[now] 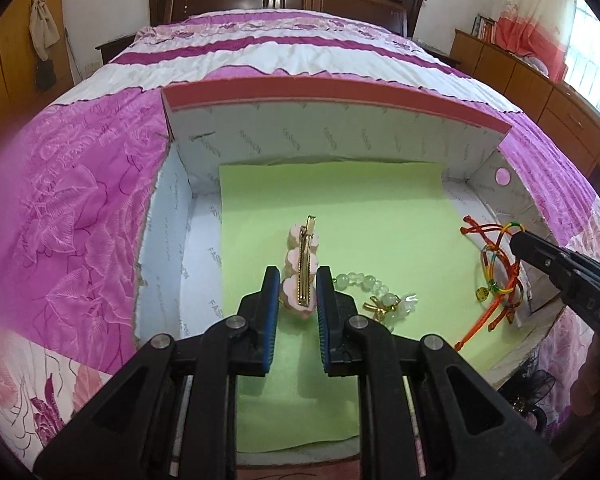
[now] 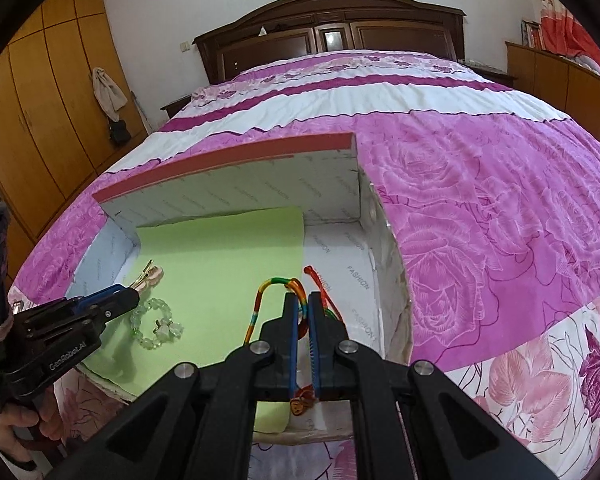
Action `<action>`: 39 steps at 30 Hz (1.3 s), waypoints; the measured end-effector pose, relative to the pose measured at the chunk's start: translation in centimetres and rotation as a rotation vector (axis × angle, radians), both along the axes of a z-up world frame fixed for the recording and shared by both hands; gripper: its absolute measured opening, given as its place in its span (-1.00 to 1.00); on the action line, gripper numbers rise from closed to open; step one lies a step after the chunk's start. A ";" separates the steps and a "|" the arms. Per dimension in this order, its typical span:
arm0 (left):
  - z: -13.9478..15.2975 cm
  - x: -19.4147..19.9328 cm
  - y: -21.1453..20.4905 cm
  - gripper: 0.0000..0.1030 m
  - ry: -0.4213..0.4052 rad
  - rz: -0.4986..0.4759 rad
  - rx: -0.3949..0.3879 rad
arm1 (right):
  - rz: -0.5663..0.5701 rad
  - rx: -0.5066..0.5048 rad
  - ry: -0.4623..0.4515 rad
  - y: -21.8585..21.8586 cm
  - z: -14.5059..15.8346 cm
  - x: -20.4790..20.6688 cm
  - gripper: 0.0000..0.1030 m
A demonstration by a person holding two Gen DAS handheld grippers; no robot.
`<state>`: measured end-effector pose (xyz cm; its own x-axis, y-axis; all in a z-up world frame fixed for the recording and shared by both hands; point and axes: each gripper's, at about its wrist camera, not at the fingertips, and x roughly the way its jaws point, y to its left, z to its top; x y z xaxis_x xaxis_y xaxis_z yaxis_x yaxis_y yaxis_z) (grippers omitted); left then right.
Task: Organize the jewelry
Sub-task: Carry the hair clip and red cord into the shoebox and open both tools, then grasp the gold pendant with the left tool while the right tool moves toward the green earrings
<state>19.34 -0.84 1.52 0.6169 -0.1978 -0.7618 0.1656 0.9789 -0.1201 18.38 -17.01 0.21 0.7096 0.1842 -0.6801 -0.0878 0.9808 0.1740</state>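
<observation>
Hair clip (image 1: 301,268), pink hearts on a gilt bar, lying lengthwise on the green sheet (image 1: 380,208) inside the open box (image 1: 332,94), which sits on the bed (image 1: 92,184). The left gripper (image 1: 298,280) straddles the clip's near end: its fingers (image 1: 271,312) stand on either side with narrow gaps visible, so they are slightly spread and not yet pinching; whether either pad touches the clip cannot be told. Just right of the clip lies a bead bracelet (image 1: 364,284) of pale green beads, its near end touching or just beside the right finger.

At the sheet's right edge the right gripper (image 2: 304,312) has its fingers nearly pressed together on the cord bracelets (image 2: 276,292), a tangle of red, orange and multicolour cords; loose ends trail toward the box wall, and a small charm (image 2: 298,404) hangs below the pads.

Likely hazards, judged from this arrangement:
- Closing the left fingers may catch the bead bracelet along with the clip, dragging both.
- The clip's rounded hearts offer an uneven grip; it may twist or slip out if pinched off-centre.
- Lifting the cords may snag a trailing end on the box edge, or only some strands may be held and the rest drop.
- Either pull may shift the loose green sheet and scatter what rests on it.
</observation>
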 end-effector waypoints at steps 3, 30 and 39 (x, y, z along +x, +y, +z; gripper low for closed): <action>0.2 -0.1 0.0 -0.80 -0.002 0.006 0.003 | -0.005 0.005 0.002 -0.1 0.0 0.0 -0.81; 4.3 -6.6 0.8 -0.50 -0.016 -0.011 -0.059 | -0.014 0.114 -0.075 -1.3 4.2 -7.0 -0.35; 4.6 -9.0 1.0 -0.47 0.001 -0.024 -0.070 | -0.011 0.109 -0.068 -1.5 4.0 -9.9 -0.28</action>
<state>10.30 0.14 6.13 0.6109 -0.2650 -0.7461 0.1888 0.9639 -0.1878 8.50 -18.54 4.21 0.7560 0.2463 -0.6065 -0.0920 0.9573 0.2741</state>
